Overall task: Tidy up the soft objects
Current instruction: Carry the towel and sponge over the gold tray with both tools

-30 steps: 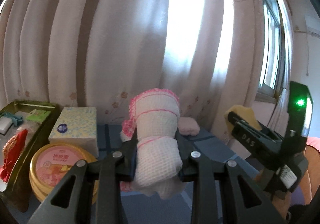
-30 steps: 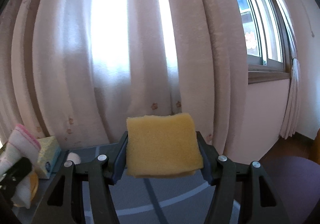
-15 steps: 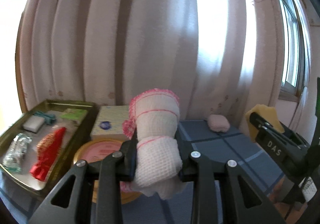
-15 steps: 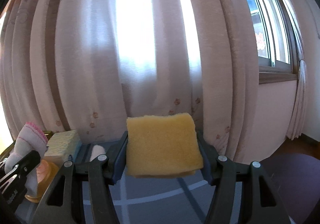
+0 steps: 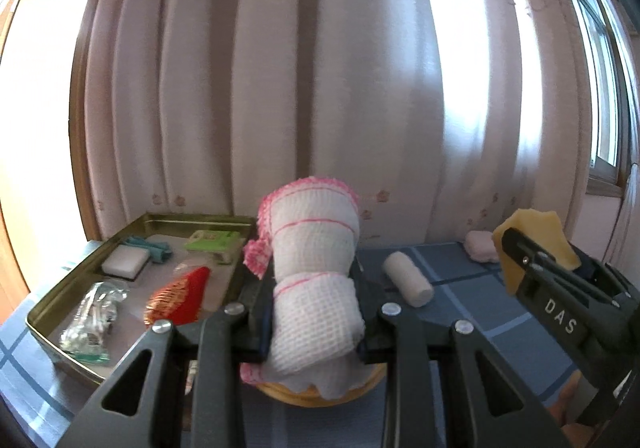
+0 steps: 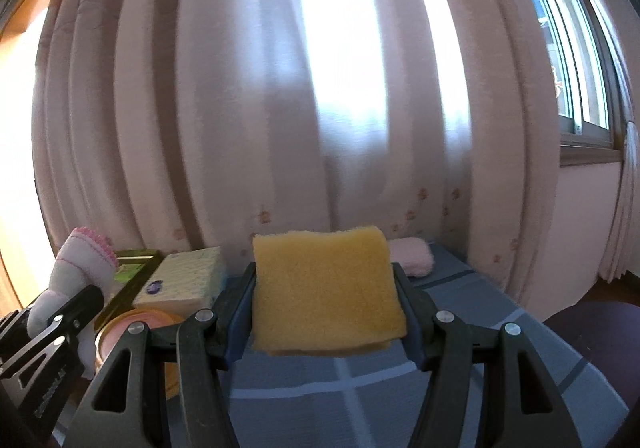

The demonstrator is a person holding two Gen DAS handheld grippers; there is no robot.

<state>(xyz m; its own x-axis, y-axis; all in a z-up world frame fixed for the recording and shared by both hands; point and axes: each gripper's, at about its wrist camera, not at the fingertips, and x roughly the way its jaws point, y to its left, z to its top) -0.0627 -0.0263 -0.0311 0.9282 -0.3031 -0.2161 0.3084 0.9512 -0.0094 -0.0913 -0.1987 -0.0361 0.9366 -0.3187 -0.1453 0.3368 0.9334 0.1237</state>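
Carrying both loads clear of the table, the left gripper pinches the rolled cloth. The right gripper clamps the yellow sponge, likely bound for the tray at the table's left edge.

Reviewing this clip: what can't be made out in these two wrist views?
- Round tin, left wrist view: its lid is hidden under the rolled cloth in the left claw.
- Tissue box: label too small to read.
- Table behind the yellow sponge: hidden in the right wrist view.
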